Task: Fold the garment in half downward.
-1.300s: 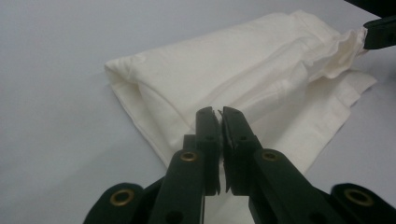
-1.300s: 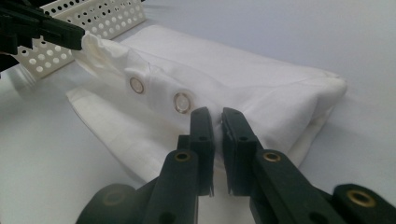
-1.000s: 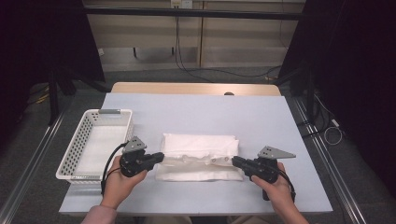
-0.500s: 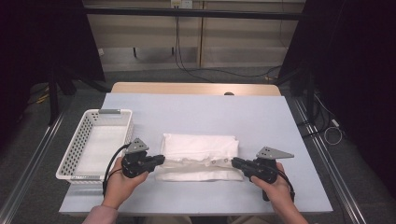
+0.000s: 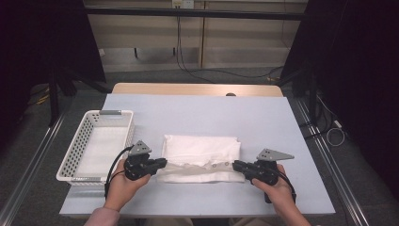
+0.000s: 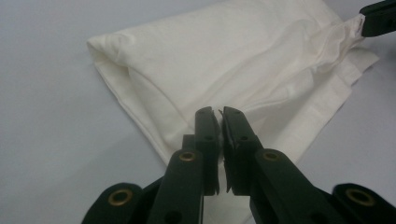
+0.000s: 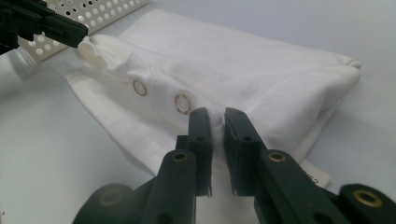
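Pinching the folded white cloth (image 5: 201, 155) from both ends, you have a gripper on each near corner of it. Your left gripper (image 5: 162, 163) is clamped on the cloth's left near corner, its jaws all but together with a thin edge of fabric between them, as the left gripper view (image 6: 219, 112) shows. Your right gripper (image 5: 235, 165) is clamped the same way on the right near corner; in the right gripper view (image 7: 214, 114) the jaws stand nearly closed on the hem just beside two metal eyelets (image 7: 182, 103). The cloth lies near the front middle of the pale blue table (image 5: 202, 113), its near edge drawn taut between your two grippers. A white perforated basket (image 5: 75, 150) sits at the table's left side, just beside your left hand (image 5: 123, 183).
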Available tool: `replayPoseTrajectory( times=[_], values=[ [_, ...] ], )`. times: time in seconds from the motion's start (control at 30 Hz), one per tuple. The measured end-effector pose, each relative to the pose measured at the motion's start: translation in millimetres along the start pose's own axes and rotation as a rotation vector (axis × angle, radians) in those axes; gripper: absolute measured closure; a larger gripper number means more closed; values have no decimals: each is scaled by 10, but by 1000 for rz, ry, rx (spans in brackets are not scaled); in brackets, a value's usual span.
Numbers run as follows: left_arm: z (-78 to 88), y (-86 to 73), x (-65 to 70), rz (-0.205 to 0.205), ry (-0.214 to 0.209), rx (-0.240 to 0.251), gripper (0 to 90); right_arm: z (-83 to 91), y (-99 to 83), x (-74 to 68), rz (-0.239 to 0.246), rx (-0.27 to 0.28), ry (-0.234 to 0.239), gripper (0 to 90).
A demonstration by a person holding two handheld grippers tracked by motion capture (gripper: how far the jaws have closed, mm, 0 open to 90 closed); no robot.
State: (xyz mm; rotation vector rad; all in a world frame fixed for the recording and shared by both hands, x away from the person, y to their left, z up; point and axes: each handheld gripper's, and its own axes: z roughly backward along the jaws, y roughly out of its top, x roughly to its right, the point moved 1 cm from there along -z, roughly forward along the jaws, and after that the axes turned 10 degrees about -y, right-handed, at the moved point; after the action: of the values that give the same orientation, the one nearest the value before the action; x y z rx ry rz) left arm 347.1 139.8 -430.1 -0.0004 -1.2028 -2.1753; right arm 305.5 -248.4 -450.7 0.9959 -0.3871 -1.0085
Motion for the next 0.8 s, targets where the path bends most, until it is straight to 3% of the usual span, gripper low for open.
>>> replayPoseTrajectory(
  times=[0.33,0.47,0.57,0.7,0.8],
  values=[
    [18,6,-2,6,-5,6,835,5,-11,10,1,-16,4,816],
    [48,36,10,8,-1,40,769,2,-18,13,-1,-14,12,811],
    [63,52,18,13,-13,51,776,14,-13,27,2,-10,13,808],
    [44,67,10,12,-5,51,721,24,-16,42,-1,-8,26,787],
    [20,88,11,15,-12,57,690,44,-8,41,-6,9,23,722]
  ],
)
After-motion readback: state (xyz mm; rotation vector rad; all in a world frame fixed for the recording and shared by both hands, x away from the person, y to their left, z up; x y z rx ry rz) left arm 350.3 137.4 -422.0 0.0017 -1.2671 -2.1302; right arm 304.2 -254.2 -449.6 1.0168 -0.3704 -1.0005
